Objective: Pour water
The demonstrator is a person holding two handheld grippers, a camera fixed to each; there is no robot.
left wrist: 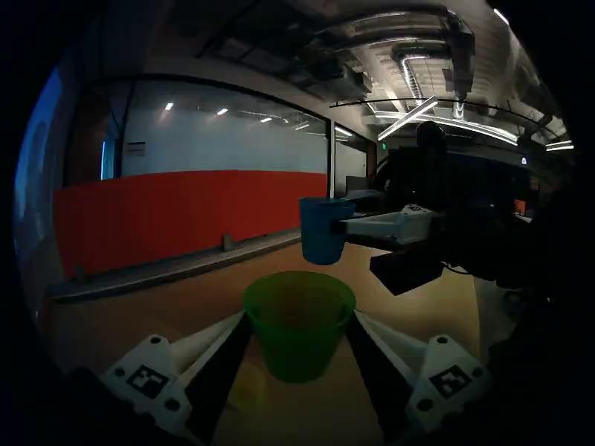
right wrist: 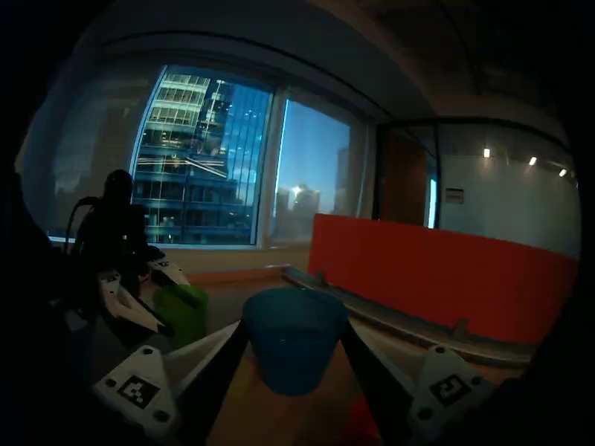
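In the left gripper view, my left gripper [left wrist: 300, 334] is shut on a green cup [left wrist: 299, 323], held upright above the wooden table [left wrist: 149, 312]. Beyond it and a little higher hangs a blue cup [left wrist: 322, 230], upright, held by my right gripper [left wrist: 349, 227], which comes in from the right. In the right gripper view, that blue cup [right wrist: 294, 346] sits upright between the fingers of my right gripper [right wrist: 294, 349], both pressing on it. Off to the left there, the green cup [right wrist: 182, 312] shows in my left gripper [right wrist: 160, 297]. Water cannot be made out in either cup.
A long orange panel [left wrist: 186, 212] with a grey rail [left wrist: 171, 264] beneath it runs along the table's far side. Large windows [right wrist: 201, 156] face lit buildings. The person holding the grippers is a dark shape [right wrist: 111, 215]. Something red [right wrist: 361, 427] lies low near the right gripper.
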